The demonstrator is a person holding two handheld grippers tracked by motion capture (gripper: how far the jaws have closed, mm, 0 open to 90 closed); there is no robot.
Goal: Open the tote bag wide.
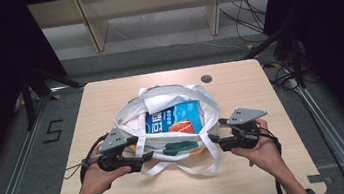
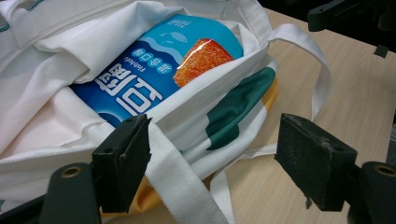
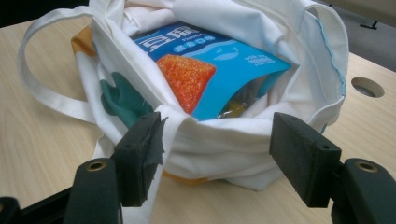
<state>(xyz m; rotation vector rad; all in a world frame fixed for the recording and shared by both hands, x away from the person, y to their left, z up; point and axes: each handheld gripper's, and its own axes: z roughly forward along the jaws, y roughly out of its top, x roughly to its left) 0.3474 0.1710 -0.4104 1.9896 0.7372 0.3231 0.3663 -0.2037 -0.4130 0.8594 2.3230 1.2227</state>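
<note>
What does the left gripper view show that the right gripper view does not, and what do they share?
Left gripper view: the other gripper, dark at the top right corner, and a white strap running down beside the left jaw.

Right gripper view: the round hole in the table and a strap loop lying on the wood at left.

Both: the open white tote bag, the blue snack packet with its orange picture inside, the green print on the bag's side, and open jaws with nothing clamped.

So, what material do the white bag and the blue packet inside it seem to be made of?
The white bag looks like matte woven cotton or canvas: it folds softly and shows stitched hems. The blue packet seems to be glossy plastic film: it reflects light and carries sharp print.
</note>
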